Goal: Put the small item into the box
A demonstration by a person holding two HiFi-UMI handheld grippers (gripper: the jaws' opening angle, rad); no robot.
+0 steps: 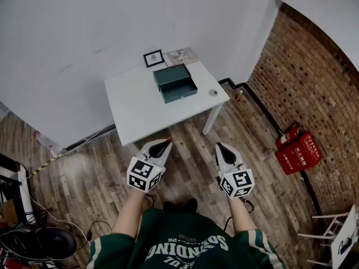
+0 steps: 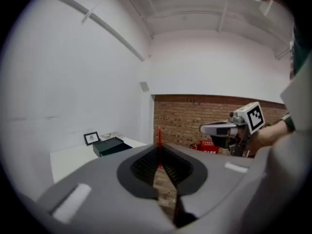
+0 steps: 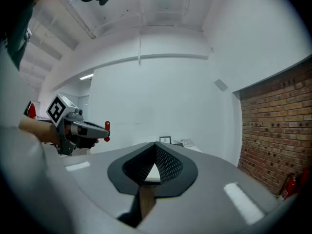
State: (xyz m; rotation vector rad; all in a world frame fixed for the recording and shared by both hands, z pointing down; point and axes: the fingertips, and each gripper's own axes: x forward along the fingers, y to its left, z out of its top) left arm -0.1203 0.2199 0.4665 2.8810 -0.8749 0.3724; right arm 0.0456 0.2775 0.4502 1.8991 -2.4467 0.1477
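Approach step: left tongs (image 1: pixel 166 142) and right tongs (image 1: pixel 220 148) closed, empty, well short of green box (image 1: pixel 175 83); next, open over small round item (image 1: pixel 213 92) beside box.

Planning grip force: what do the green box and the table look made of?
Green box: likely matte painted metal or stiff board; crisp edges, even colour, no gloss. Table: smooth white laminate or painted wood, probably; flat, uniform top.

- Left gripper (image 1: pixel 166 143) is held out ahead of the body, tip toward 1 o'clock, jaws pressed together with nothing between them.
- Right gripper (image 1: pixel 219 147) is level beside it, tip toward 11 o'clock, jaws likewise together, empty.
- Left forearm (image 1: pixel 129 212) and right forearm (image 1: pixel 241 216) reach forward, bare.
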